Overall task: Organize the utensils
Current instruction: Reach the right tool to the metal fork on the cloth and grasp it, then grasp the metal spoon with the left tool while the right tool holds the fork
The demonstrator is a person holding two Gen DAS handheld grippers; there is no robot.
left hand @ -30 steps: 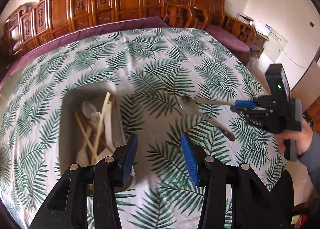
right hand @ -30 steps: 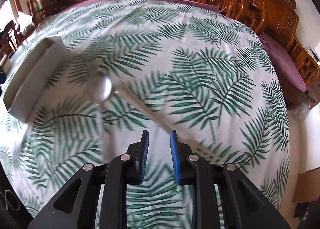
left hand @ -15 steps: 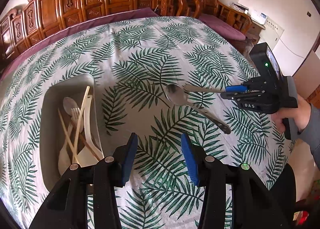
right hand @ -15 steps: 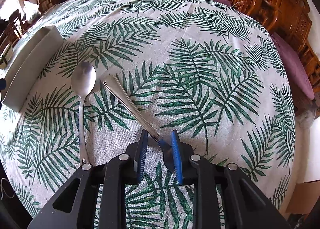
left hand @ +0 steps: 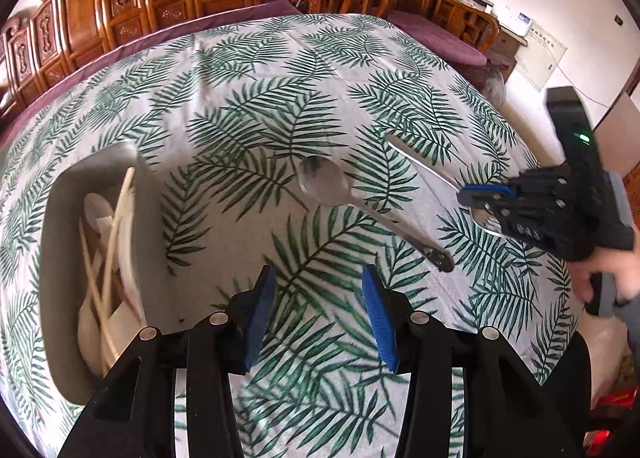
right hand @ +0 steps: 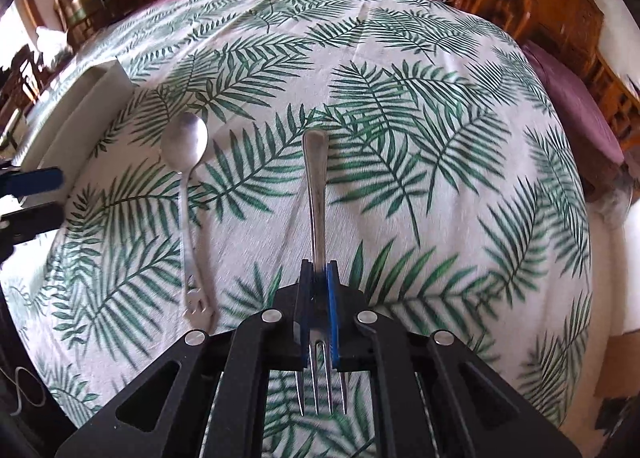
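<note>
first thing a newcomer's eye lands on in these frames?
Probably the metal fork, clamped near its neck in the right gripper, whose jaws have just been closing on it, handle pointing away over the palm-leaf tablecloth. Next, the spoon lying loose beside it, and the tray of pale utensils at the left, near the open left gripper.

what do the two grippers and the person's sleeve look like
Both grippers are black plastic frames with silver rivets and blue pads on the fingers: left gripper, right gripper. The right one carries a black box with a green light. The sleeve is grey.
</note>
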